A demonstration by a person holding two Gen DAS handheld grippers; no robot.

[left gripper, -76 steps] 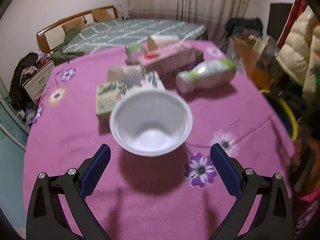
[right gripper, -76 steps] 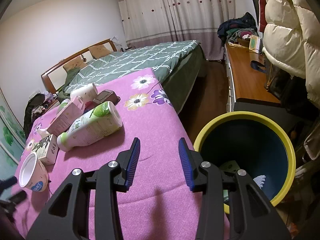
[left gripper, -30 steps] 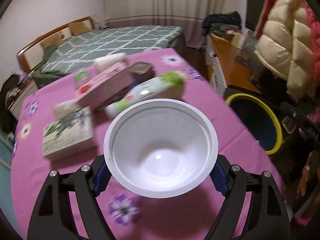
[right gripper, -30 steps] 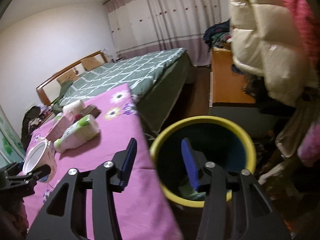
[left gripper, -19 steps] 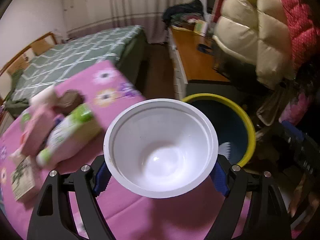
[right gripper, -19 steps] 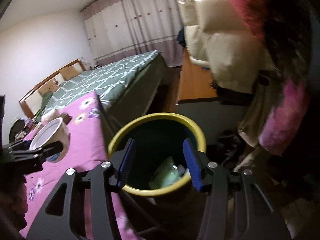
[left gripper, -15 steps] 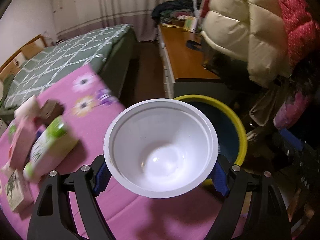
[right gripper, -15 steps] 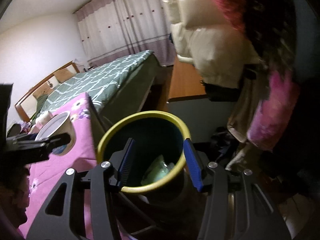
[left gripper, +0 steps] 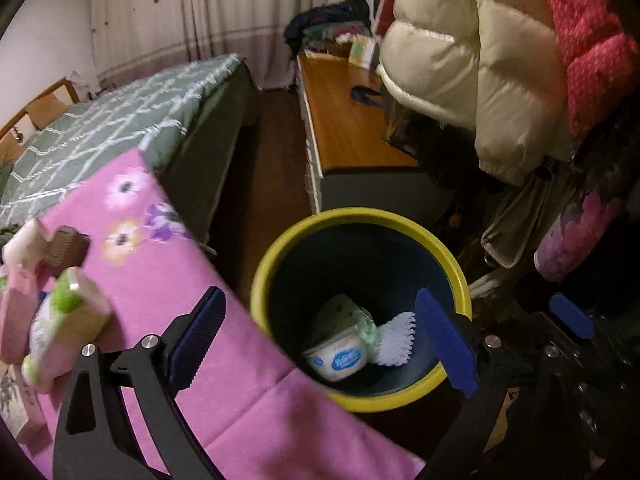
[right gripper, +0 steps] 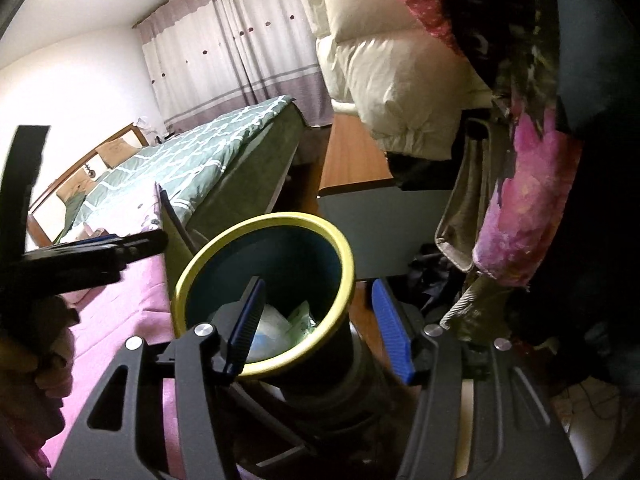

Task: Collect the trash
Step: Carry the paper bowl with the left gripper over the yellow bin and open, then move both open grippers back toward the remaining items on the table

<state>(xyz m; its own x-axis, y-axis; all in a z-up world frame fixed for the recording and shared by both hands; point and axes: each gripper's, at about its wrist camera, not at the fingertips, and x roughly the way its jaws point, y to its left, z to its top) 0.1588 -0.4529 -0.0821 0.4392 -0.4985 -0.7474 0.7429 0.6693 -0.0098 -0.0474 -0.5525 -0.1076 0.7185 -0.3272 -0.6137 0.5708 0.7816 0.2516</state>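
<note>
My left gripper [left gripper: 320, 300] hangs over the yellow-rimmed, dark blue bin [left gripper: 436, 244], its jaws opening wide with nothing between them. The white bowl [left gripper: 340, 358] lies on its side at the bottom of the bin, beside a white ridged piece [left gripper: 394, 340] and a green-and-white packet [left gripper: 352, 314]. My right gripper [right gripper: 318, 285] points at the same bin [right gripper: 320, 224] from the other side. Its jaws are opening too and hold nothing; the bin's near rim shows behind the gap. A green-capped bottle [left gripper: 60, 320] and a pink carton [left gripper: 14, 312] lie on the pink table [left gripper: 180, 280].
Puffy coats [left gripper: 480, 60] hang close above and to the right of the bin. A wooden cabinet [left gripper: 344, 120] stands behind it, with a green bed [left gripper: 120, 120] at the back left. In the right wrist view, the left gripper [right gripper: 100, 252] and the hand [right gripper: 40, 360] holding it reach in from the left.
The white bowl has left my left gripper and now lies in the bin. The left jaws have spread wide. The right jaws have widened a little and come closer to the bin.
</note>
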